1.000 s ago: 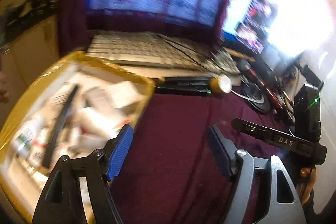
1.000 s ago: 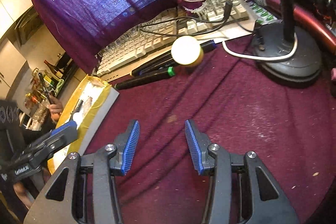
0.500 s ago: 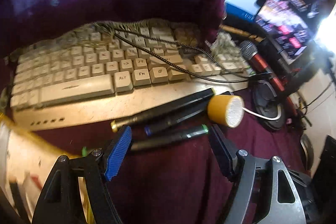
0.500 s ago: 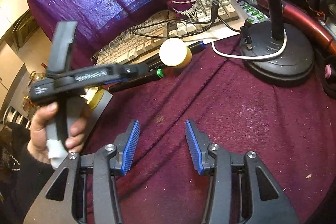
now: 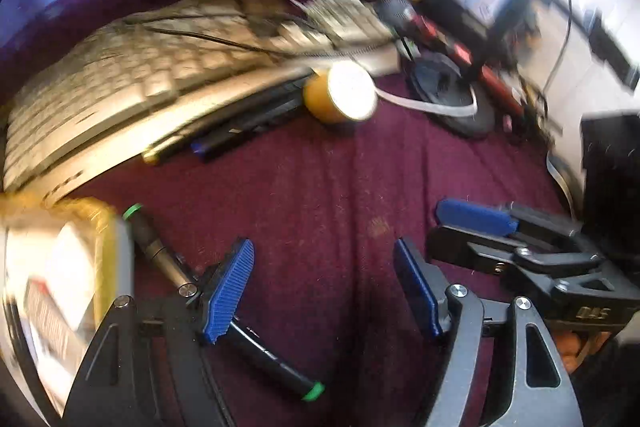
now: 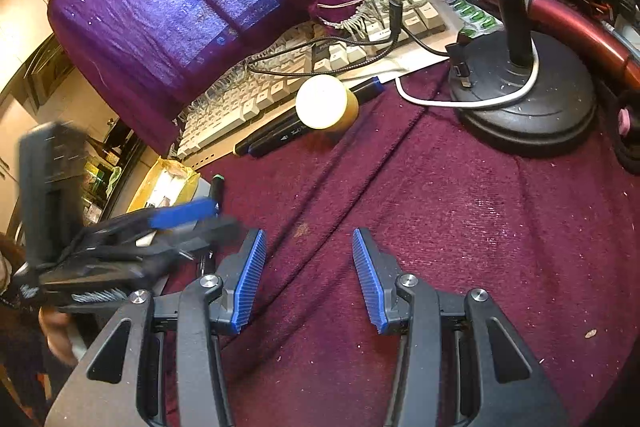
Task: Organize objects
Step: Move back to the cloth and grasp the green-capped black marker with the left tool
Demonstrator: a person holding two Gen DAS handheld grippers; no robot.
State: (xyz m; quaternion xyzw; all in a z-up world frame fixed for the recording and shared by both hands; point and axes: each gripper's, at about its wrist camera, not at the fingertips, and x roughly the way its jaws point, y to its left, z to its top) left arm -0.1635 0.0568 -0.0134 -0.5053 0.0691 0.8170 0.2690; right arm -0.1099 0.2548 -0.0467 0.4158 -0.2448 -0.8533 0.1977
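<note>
desk cloth (image 6: 460, 227): maroon woven fabric, matt, creased, lint-specked | drape (image 6: 160, 7): purple cloth, faint sheen | keyboard (image 6: 256, 99): cream plastic, dull | markers (image 6: 276, 139): black plastic, glossy | mic base (image 6: 532, 107): black, matt, dusty | right tool (image 6: 308, 279): ribbed blue pads, matt black plastic frame

Two fisheye views, each looking forward and down along its own tool, close over the desk.

Both share the maroon cloth (image 5: 320, 211), the keyboard (image 6: 256, 99), the yellow cylinder (image 5: 340, 93) and the microphone base (image 6: 524, 107); each also catches the other tool at its edge.
</note>
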